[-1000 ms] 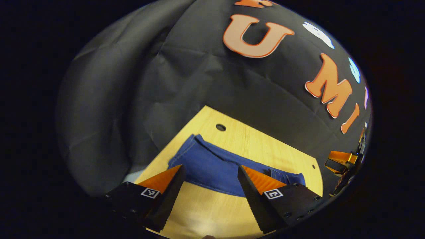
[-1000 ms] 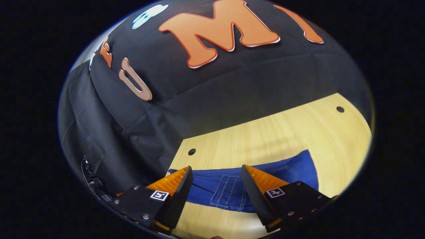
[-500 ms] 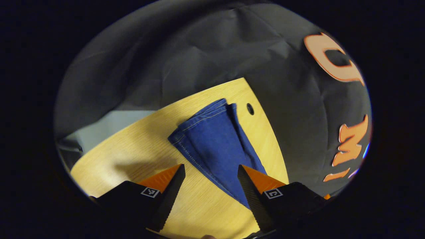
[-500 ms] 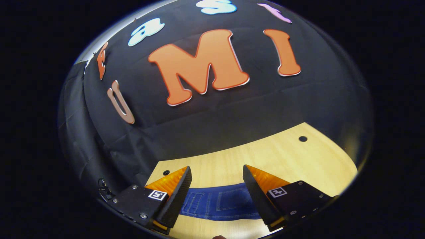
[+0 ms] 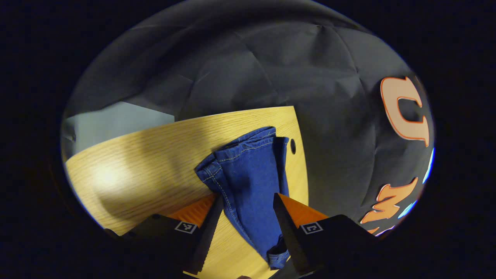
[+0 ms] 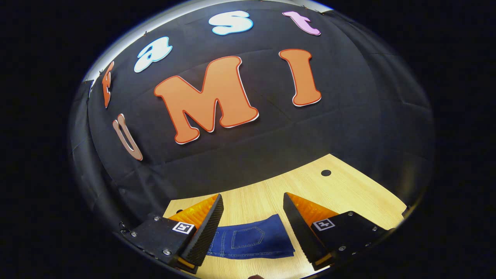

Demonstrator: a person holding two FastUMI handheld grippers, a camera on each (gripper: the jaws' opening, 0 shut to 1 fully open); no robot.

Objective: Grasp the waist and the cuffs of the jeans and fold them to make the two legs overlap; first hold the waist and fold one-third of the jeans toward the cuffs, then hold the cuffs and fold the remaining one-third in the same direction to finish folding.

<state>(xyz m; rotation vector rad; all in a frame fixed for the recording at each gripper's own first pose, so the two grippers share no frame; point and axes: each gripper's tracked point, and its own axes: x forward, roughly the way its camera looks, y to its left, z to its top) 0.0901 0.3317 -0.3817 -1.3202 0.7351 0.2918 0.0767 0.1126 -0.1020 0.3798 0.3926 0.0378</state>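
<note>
The blue jeans (image 5: 248, 170) lie on the wooden table (image 5: 147, 162), the stitched cuffs pointing away from me near the far edge. In the left gripper view my left gripper (image 5: 248, 205) has the leg cloth running between its fingers. Both fingers touch the denim, which bunches at the cuff corner and fills the gap. In the right gripper view the other end of the jeans (image 6: 252, 240), with a back pocket showing, lies flat on the table (image 6: 341, 190). My right gripper (image 6: 252, 205) hovers above it, open and holding nothing.
A small round hole (image 5: 293, 146) sits in the tabletop beside the cuffs, and another hole (image 6: 326, 173) is at the far right. Black cloth wall stands right behind the table. A pale grey patch (image 5: 112, 120) shows past the table's left edge.
My left gripper moved in over the cuff end and its fingers narrowed onto the denim, which now bunches. My right gripper drew back and up, so the waist end looks smaller.
</note>
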